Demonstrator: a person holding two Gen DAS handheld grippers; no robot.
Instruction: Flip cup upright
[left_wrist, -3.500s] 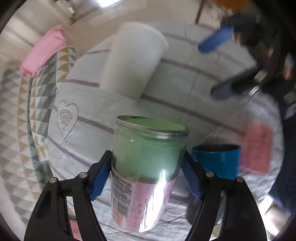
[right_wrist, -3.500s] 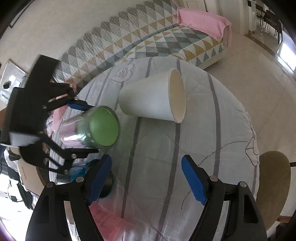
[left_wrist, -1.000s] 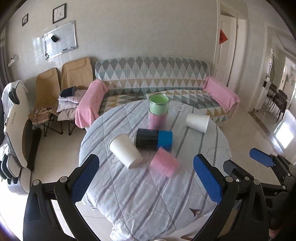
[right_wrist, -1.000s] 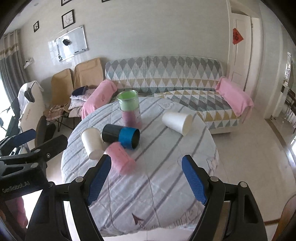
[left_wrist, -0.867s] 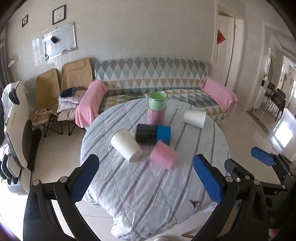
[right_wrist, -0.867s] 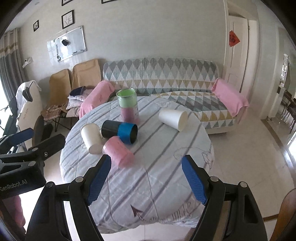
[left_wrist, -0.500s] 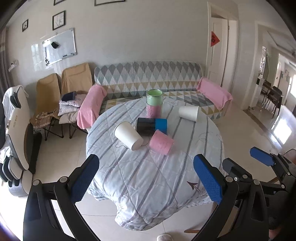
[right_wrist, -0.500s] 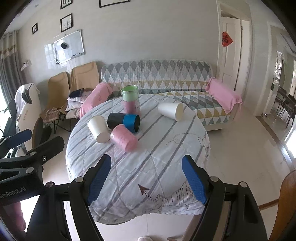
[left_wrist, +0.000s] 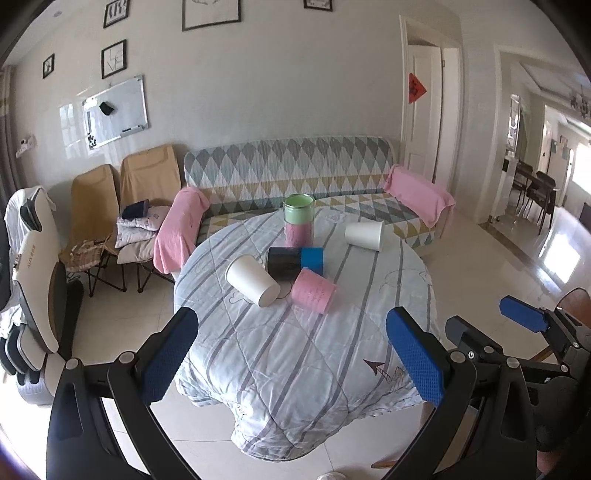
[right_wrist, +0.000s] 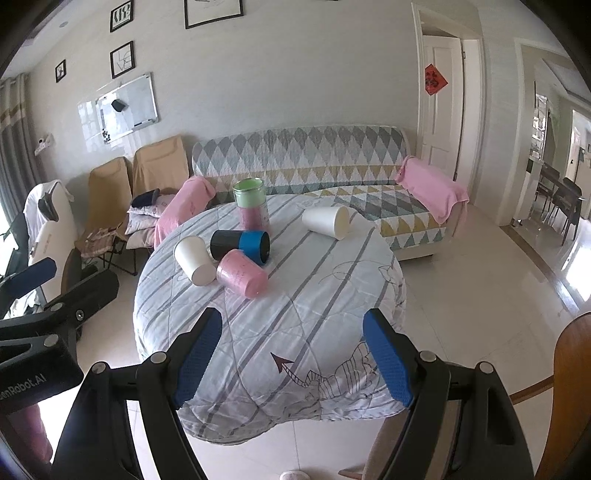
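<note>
A green and pink cup stands upright at the far side of the round table; it also shows in the right wrist view. A black and blue cup, a pink cup and two white cups lie on their sides. My left gripper is open and empty, well back from the table. My right gripper is open and empty too, and shows at the right edge of the left wrist view.
A patterned sofa with pink throws stands behind the table. Folding chairs and a white seat are at the left. A wooden chair back is close at the right. Tiled floor surrounds the table.
The green and pink cup was in my left gripper over the table; it now stands on the table. Both grippers have pulled back and up, away from the table.
</note>
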